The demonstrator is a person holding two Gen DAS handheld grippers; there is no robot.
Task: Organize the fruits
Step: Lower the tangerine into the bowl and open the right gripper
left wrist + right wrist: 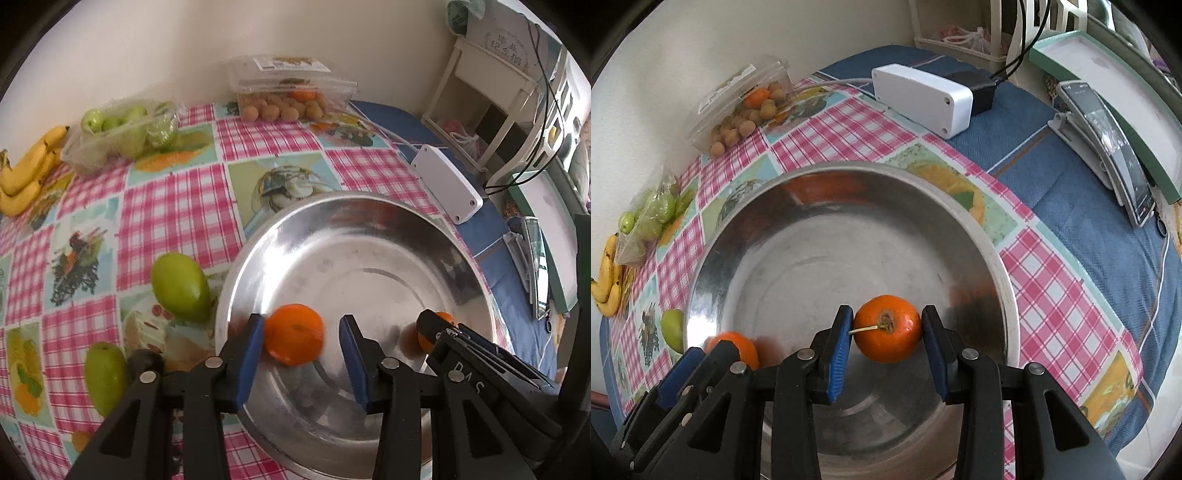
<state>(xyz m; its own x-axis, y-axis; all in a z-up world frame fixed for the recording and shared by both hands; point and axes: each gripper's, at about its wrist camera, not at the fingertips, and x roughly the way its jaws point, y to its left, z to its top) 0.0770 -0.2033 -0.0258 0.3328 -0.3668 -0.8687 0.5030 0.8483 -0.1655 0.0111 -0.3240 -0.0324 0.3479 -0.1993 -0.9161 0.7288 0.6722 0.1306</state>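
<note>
Your left gripper (301, 334) stands over the near part of the steel bowl (369, 229) with a tangerine (294, 333) between its blue pads. The left pad touches the fruit; the right pad stands clear of it, with a visible gap, so the jaws are parted and not clamping. The fruit looks slightly blurred, and you cannot tell from this view whether it rests on the bowl floor.

Your right gripper (888, 334) is over the same bowl, to the right of the left one. A second tangerine with a short stem (888, 332) sits between its pads. The right pad meets the fruit's side; on the left, the stem tip reaches the pad while the fruit's body stands just apart from it. Whether this gripper is pressing on the fruit cannot be told.

Outside the bowl, on the left, two green mangoes (181, 286) lie on the pink checked tablecloth (177, 206), one just beside the rim, the other nearer. Against the far wall you have a clear box of small brown fruits (284, 98), a tray of green fruits (118, 133) and a bunch of bananas (29, 170) at far left. A white box (447, 182) lies on the blue cloth to the right of the bowl
</note>
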